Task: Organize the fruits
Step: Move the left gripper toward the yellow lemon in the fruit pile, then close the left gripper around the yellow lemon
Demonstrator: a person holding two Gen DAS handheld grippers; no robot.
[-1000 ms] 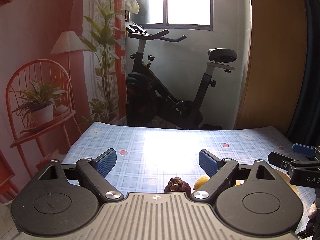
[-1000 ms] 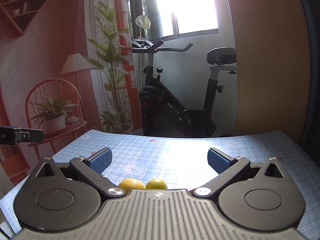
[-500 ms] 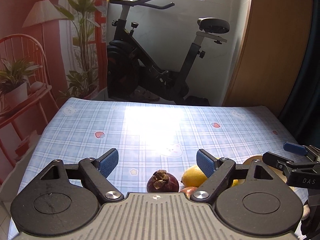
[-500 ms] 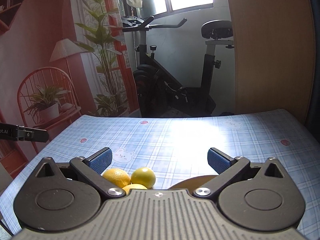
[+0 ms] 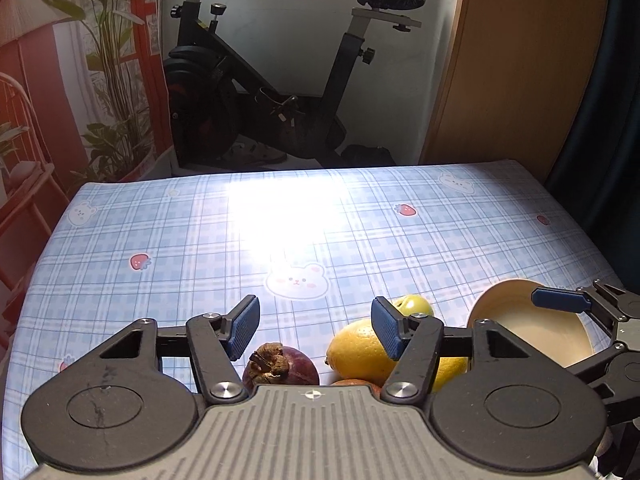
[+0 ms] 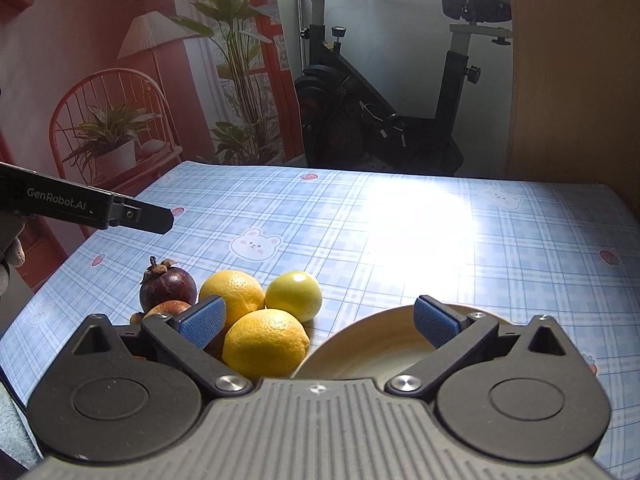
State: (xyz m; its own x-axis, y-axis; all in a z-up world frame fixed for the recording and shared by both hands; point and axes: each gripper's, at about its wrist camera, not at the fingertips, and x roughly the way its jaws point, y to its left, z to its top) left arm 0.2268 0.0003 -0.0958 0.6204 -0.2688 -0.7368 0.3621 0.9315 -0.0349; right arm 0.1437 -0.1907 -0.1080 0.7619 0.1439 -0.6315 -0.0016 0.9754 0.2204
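A pile of fruit lies on the blue checked tablecloth (image 6: 400,216). It holds a dark purple mangosteen (image 6: 168,284), two oranges (image 6: 232,294) (image 6: 266,342), a yellow-green round fruit (image 6: 294,295) and a reddish fruit (image 6: 168,308). A tan bowl (image 6: 360,348) stands just right of the pile. My left gripper (image 5: 315,332) hangs over the mangosteen (image 5: 284,368) with an orange (image 5: 360,350) beside its right finger; its jaws are closing and grip nothing. My right gripper (image 6: 319,320) is open above the front orange and the bowl's rim.
The table's far edge meets an exercise bike (image 5: 260,92) and a wooden panel (image 5: 520,80). Left of the table stand a red chair with a potted plant (image 6: 108,148) and a lamp. The bowl (image 5: 520,320) sits near the table's right side.
Both grippers have tipped downward and come closer to the table, so the fruit pile and bowl now show. The left jaws have narrowed. The right jaws stay wide.
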